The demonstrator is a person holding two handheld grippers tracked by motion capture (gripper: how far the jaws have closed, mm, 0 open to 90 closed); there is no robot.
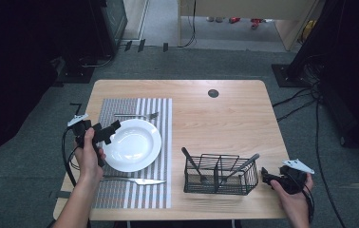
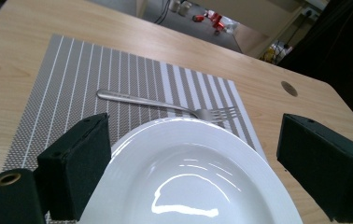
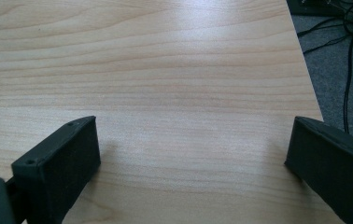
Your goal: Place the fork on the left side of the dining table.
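Observation:
A white plate [image 1: 132, 145] rests on a grey striped placemat [image 1: 135, 107]. A fork [image 1: 137, 115] lies on the mat beyond the plate, and a knife [image 1: 135, 180] lies on the near side. My left gripper [image 1: 105, 134] is open at the plate's left rim, its jaws spread over the plate [image 2: 188, 177] with the fork [image 2: 165, 105] ahead. At the table's right front corner my right gripper [image 1: 269, 176] is open and empty above bare wood [image 3: 174, 84].
A black wire caddy [image 1: 220, 175] holding two dark-handled utensils stands at front centre, just left of the right gripper. A dark round grommet [image 1: 213, 93] sits near the table's far edge. Cables lie on the grey floor to the right [image 3: 347, 70].

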